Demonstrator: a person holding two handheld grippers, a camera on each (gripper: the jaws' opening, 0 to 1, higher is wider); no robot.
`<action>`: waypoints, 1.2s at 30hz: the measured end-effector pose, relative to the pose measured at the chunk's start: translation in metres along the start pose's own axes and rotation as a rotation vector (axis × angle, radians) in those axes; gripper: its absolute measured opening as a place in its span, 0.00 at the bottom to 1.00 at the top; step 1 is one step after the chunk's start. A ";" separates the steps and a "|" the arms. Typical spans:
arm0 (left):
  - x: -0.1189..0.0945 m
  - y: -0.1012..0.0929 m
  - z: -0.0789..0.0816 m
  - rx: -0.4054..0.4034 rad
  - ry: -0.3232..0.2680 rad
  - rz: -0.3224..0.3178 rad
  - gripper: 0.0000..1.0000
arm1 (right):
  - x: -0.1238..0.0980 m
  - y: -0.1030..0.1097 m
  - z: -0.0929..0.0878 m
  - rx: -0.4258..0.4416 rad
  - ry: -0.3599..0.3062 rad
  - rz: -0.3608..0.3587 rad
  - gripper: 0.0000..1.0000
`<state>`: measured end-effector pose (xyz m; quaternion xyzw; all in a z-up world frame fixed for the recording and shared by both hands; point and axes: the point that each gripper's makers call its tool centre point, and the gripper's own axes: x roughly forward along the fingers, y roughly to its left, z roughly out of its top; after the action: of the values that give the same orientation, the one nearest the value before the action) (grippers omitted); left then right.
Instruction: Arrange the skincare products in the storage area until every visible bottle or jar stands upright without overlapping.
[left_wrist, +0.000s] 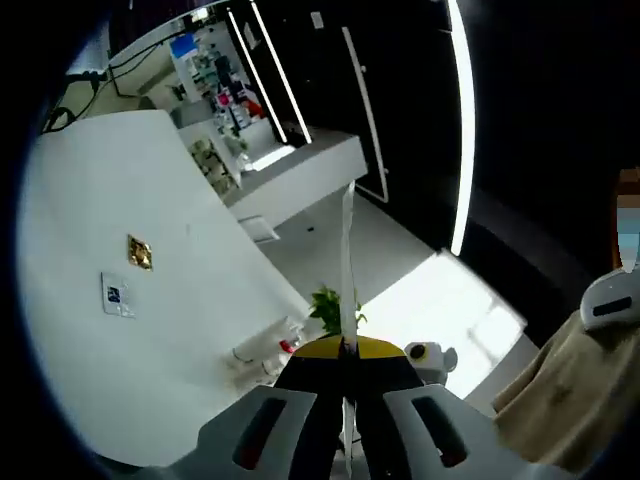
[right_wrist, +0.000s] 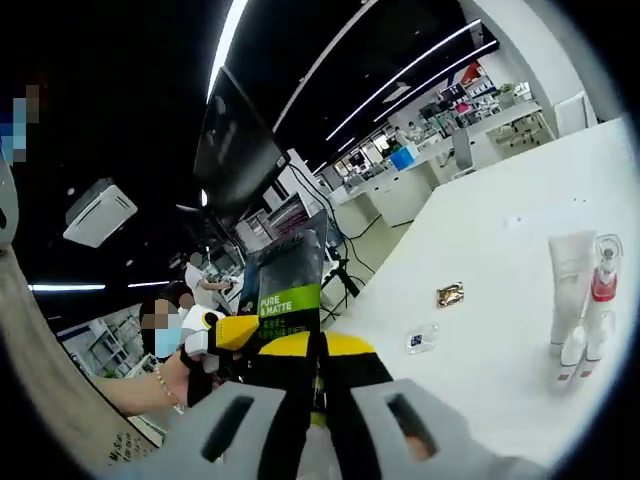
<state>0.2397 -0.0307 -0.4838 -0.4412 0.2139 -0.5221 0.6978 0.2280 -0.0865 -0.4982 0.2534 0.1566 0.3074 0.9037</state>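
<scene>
In the right gripper view my right gripper (right_wrist: 316, 348) is shut on a dark flat sachet (right_wrist: 290, 285) with a green "PURE & MATTE" band, which stands up between the jaws. The left gripper's yellow tip (right_wrist: 234, 331) sits at the sachet's left edge, with a person's hand (right_wrist: 150, 385) behind it. In the left gripper view my left gripper (left_wrist: 345, 348) is shut on a thin white strip (left_wrist: 348, 260) seen edge-on; I cannot tell whether it is that sachet. A white tube (right_wrist: 570, 285), a red-collared pump bottle (right_wrist: 603, 280) and small bottles (right_wrist: 575, 350) stand on the white table (right_wrist: 500, 250).
A gold packet (right_wrist: 450, 294) and a small clear packet (right_wrist: 422, 340) lie on the table; both show again as the gold packet (left_wrist: 139, 252) and the clear packet (left_wrist: 117, 295). Several bottles (left_wrist: 262, 352) and a green plant (left_wrist: 335, 310) are near the table's edge.
</scene>
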 end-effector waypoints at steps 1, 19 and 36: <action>0.001 -0.002 -0.003 0.001 0.022 -0.007 0.00 | 0.000 0.000 -0.001 0.004 0.003 0.004 0.10; 0.007 -0.018 -0.041 0.013 0.224 -0.063 0.00 | -0.019 0.009 0.022 0.150 -0.096 0.133 0.23; 0.009 -0.031 -0.075 0.001 0.368 -0.105 0.00 | -0.024 0.010 0.020 0.212 -0.115 0.155 0.13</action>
<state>0.1691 -0.0706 -0.4958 -0.3486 0.3143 -0.6300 0.6188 0.2139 -0.1025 -0.4735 0.3763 0.1160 0.3429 0.8529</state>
